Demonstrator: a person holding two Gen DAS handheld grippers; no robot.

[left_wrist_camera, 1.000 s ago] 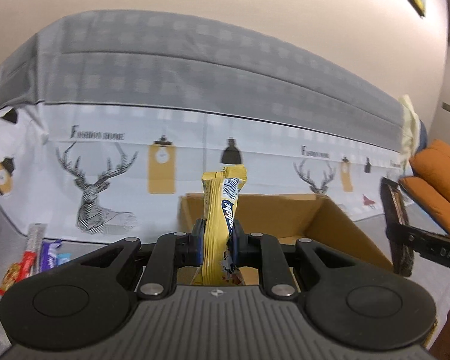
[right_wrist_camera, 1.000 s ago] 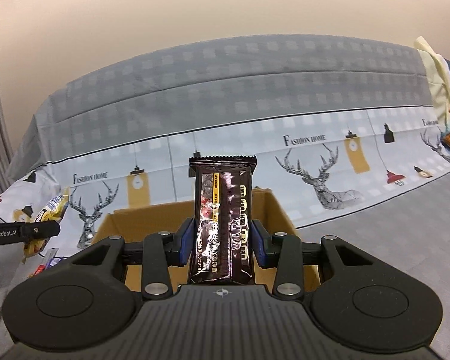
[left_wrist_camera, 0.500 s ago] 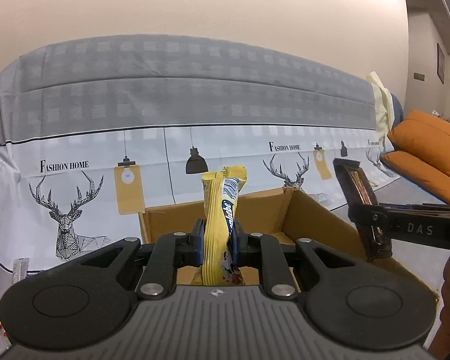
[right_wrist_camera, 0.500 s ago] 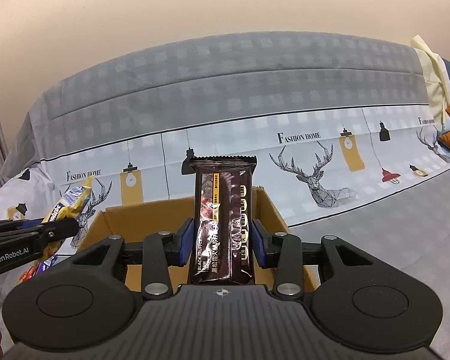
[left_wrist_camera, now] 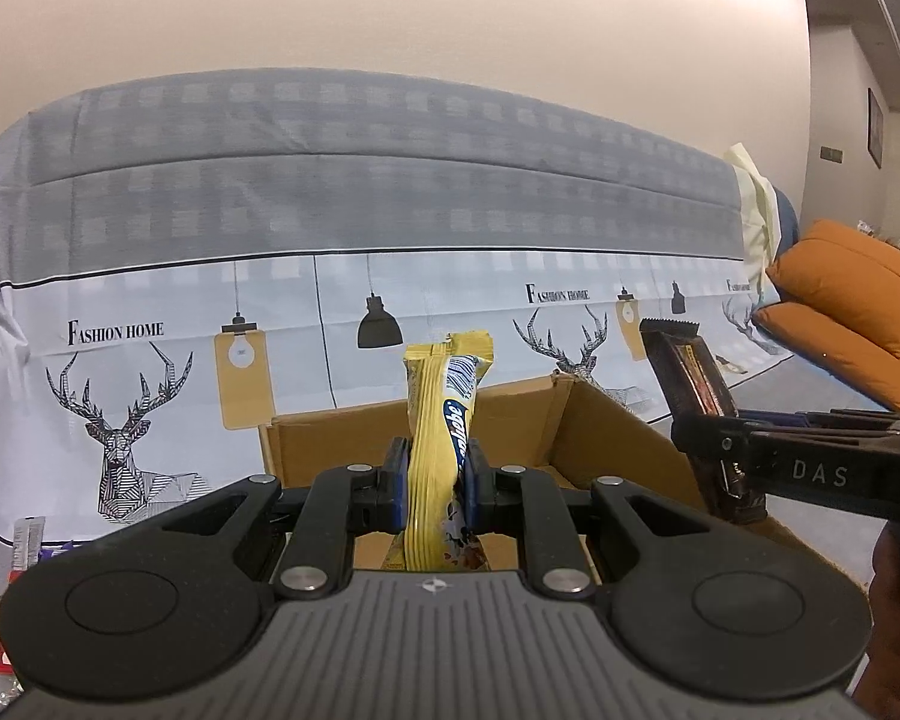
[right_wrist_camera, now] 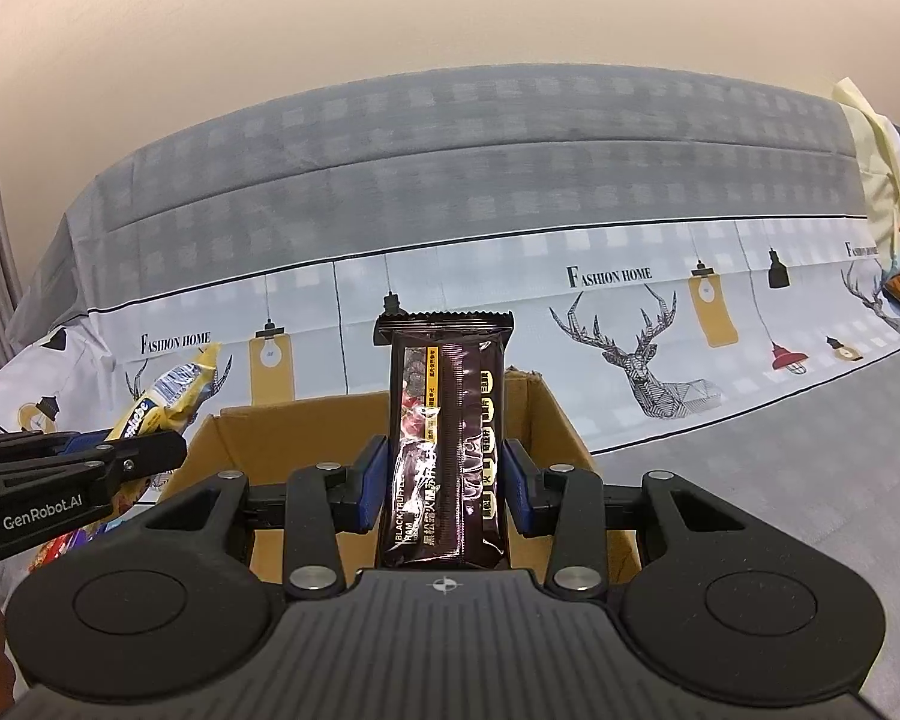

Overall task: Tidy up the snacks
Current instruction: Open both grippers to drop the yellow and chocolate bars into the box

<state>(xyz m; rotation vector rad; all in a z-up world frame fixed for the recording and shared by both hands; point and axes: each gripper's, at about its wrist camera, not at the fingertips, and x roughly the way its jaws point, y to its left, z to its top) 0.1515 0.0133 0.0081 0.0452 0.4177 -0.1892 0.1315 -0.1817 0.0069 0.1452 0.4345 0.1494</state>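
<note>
My left gripper (left_wrist_camera: 437, 474) is shut on a yellow snack packet (left_wrist_camera: 444, 420), held upright over the near edge of an open cardboard box (left_wrist_camera: 528, 420). My right gripper (right_wrist_camera: 444, 480) is shut on a dark brown snack bar (right_wrist_camera: 444, 438), upright above the same box (right_wrist_camera: 306, 432). The right gripper with the brown bar also shows in the left wrist view (left_wrist_camera: 690, 384), over the box's right wall. The left gripper with the yellow packet shows in the right wrist view (right_wrist_camera: 168, 396), at the box's left side.
The box stands on a sofa seat under a grey and white deer-print cover (left_wrist_camera: 330, 180). Several loose snacks (left_wrist_camera: 27, 540) lie left of the box. Orange cushions (left_wrist_camera: 840, 312) sit at the far right. A wall rises behind the sofa.
Both grippers have moved in toward the box with their snacks still gripped. The left gripper came in from the left, and the right gripper now hangs over the box's right wall.
</note>
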